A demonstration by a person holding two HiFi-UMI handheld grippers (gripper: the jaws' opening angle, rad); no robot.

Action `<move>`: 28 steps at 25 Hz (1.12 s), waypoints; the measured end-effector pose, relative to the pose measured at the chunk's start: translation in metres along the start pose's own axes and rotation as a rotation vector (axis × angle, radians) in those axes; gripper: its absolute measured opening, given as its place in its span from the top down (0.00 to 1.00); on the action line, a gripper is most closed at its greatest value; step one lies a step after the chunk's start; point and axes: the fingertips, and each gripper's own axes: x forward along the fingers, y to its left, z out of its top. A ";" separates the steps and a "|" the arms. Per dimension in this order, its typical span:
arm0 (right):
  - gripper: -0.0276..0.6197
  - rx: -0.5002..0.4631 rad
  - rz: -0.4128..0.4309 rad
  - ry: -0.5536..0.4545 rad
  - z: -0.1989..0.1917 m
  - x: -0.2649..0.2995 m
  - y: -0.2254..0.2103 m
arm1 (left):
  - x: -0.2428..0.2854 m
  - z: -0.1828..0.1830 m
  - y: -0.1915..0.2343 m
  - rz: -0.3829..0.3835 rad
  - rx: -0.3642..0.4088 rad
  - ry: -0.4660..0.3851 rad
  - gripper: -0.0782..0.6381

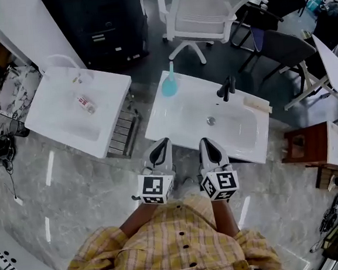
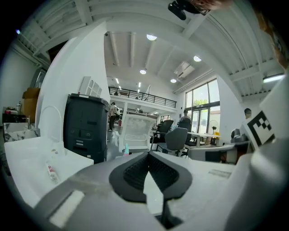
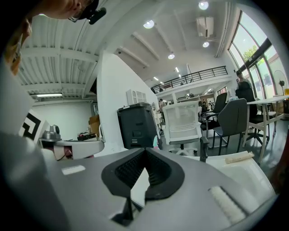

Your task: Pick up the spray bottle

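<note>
Both grippers look clamped shut from my end, jaws pressed together with nothing in them. The left gripper (image 1: 161, 144) and right gripper (image 1: 207, 143) sit side by side at the near edge of the white sink (image 1: 179, 113), pointing across it. The spray bottle (image 1: 169, 84), the teal one, stands upright on the sink's far left corner, well apart from both grippers. There's a black faucet (image 1: 226, 88) on the sink's far rim and a white office chair (image 1: 205, 10) beyond it.
</note>
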 end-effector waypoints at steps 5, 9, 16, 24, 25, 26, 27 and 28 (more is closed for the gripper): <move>0.96 0.010 -0.005 0.021 0.000 0.021 -0.005 | 0.018 0.000 0.015 0.006 -0.018 0.023 0.89; 0.96 0.012 0.001 0.014 0.002 0.038 -0.015 | 0.040 -0.003 0.020 0.014 -0.014 0.036 0.89; 0.96 0.012 0.032 0.007 0.014 0.075 -0.033 | 0.083 0.000 0.030 0.032 0.027 0.055 0.89; 0.96 0.016 0.058 0.027 0.016 0.113 -0.056 | 0.124 0.003 0.045 0.063 0.038 0.073 0.89; 0.96 0.018 0.062 0.028 0.016 0.117 -0.058 | 0.129 0.003 0.047 0.067 0.038 0.075 0.89; 0.96 0.020 0.066 0.029 0.016 0.121 -0.059 | 0.133 0.002 0.050 0.072 0.037 0.078 0.89; 0.96 0.021 0.070 0.030 0.015 0.126 -0.061 | 0.137 0.001 0.053 0.078 0.036 0.082 0.89; 0.96 0.022 0.073 0.032 0.015 0.130 -0.062 | 0.141 0.000 0.056 0.082 0.033 0.087 0.89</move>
